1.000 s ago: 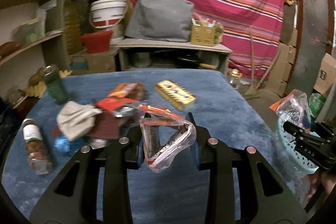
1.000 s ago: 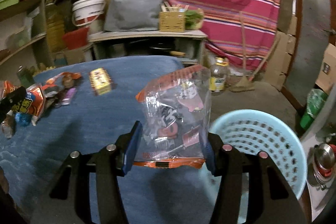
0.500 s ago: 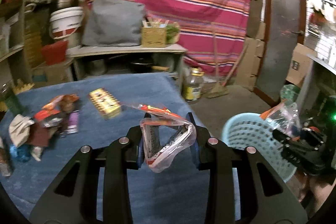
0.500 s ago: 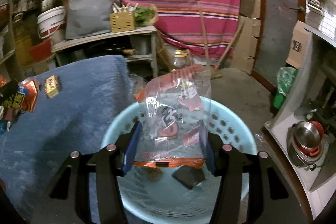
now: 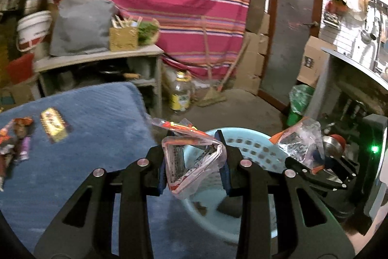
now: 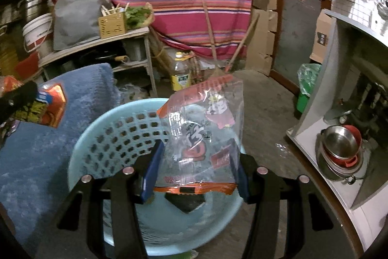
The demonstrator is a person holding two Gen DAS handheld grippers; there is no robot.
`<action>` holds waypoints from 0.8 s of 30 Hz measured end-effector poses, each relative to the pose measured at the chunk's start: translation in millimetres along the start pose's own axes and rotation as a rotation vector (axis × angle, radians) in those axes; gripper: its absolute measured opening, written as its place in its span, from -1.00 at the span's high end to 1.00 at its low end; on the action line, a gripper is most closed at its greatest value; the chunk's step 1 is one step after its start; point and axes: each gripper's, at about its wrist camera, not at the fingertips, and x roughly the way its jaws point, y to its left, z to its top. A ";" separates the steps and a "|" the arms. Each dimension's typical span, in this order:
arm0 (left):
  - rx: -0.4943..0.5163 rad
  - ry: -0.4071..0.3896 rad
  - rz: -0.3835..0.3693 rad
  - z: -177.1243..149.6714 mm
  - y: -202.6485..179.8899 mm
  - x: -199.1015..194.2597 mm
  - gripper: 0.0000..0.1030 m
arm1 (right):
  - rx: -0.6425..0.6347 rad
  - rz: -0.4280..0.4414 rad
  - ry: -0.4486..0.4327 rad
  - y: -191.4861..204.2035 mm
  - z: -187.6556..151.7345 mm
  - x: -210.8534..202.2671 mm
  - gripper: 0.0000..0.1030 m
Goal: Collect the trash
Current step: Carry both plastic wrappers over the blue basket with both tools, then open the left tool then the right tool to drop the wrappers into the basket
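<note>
My left gripper (image 5: 193,165) pinches a crumpled clear wrapper (image 5: 191,162) with red print, held above the near rim of the light blue basket (image 5: 254,145) that sits beside the blue-covered table (image 5: 97,118). My right gripper (image 6: 197,168) clamps a clear snack bag (image 6: 206,132) with an orange edge, hanging upright over the basket's open mouth. A dark scrap (image 6: 186,200) lies at the basket bottom. A gold packet (image 5: 53,124) and a few more wrappers (image 5: 17,137) rest on the table, well apart from the basket
</note>
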 end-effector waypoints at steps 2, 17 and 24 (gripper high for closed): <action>0.005 0.020 -0.021 -1.4 -10.6 11.8 0.36 | 0.015 -0.007 0.002 -8.6 -2.1 -0.8 -0.03; 0.007 0.139 0.002 -25.0 -15.5 66.8 0.32 | 0.054 0.014 0.047 -21.4 -8.2 18.5 -0.03; 0.006 0.091 0.039 -21.3 -2.7 48.7 -0.22 | 0.041 0.036 0.061 -8.6 -7.4 23.7 -0.03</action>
